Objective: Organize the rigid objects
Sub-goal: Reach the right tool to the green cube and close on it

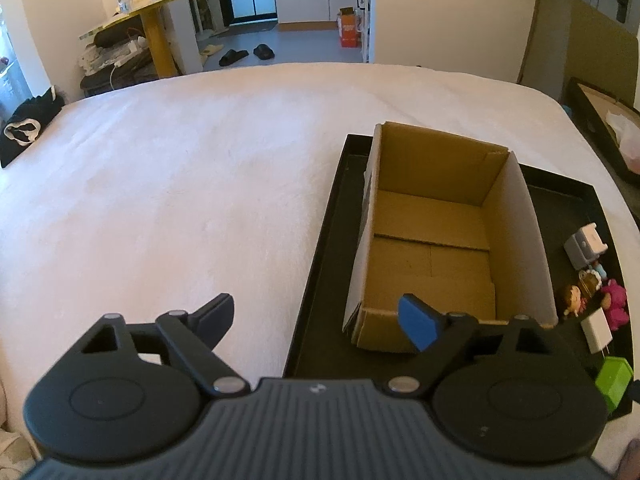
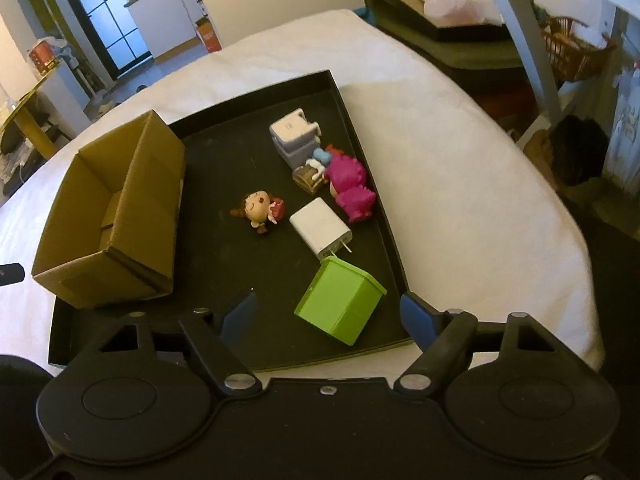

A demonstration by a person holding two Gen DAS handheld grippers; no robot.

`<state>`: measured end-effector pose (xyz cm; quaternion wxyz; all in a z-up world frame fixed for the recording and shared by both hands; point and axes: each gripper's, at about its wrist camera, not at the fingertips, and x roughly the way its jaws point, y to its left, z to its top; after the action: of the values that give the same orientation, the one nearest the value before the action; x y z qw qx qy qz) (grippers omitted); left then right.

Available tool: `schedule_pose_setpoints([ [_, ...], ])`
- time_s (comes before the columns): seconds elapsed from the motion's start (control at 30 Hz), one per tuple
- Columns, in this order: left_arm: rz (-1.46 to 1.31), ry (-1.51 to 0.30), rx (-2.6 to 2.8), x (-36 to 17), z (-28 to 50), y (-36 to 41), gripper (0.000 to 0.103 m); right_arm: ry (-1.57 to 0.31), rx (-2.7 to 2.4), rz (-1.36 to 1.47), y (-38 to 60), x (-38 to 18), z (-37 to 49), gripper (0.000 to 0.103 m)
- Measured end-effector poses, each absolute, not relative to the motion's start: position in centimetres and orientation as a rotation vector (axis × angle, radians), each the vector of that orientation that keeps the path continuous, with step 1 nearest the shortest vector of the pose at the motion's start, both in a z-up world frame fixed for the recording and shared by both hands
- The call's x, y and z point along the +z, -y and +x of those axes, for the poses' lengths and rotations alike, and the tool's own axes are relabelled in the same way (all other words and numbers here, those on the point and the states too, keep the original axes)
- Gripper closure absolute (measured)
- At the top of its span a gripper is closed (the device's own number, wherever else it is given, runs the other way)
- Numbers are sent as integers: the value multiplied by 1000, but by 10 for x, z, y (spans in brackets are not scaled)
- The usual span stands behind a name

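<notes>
White bed cover is filling most of both views, with a black tray sitting on it. Open cardboard box is standing in the tray's left part, nothing visible inside. The rest of the task items are lying loose on the tray's right part, beside the box and apart from it. Green box is lying tipped on its side at the near end, just in front of the right gripper. White charger is lying flat just beyond the green box, prongs pointing toward it, looks touching or nearly. Magenta figure is lying at the tray's right wall, just right of the charger. Grey-white block toy is sitting farthest out, with a small blue-and-brown figure wedged between it and the magenta one. Doll figure is lying on its back left of the charger, clear of the others. Right gripper is hovering over the tray's near edge with jaws spread, green box sitting between the fingertips but pads not pressing on it. Left gripper is hanging over the tray's near left edge, jaws spread wide, gripping nothing; its right pad is overlapping the box's near corner in view, contact cannot tell.
</notes>
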<state>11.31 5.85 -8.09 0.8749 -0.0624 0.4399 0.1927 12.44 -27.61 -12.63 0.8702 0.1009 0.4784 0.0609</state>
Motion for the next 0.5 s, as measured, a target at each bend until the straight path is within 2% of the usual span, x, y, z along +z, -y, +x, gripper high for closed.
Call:
schedule_pose_setpoints([
  [0.2, -139, -922, 420, -90, 128, -60, 30, -1056, 105, 285, 281, -144, 138, 40],
  [0.5, -108, -950, 436, -102, 146, -59, 43, -1121, 83, 363, 284, -169, 152, 52],
])
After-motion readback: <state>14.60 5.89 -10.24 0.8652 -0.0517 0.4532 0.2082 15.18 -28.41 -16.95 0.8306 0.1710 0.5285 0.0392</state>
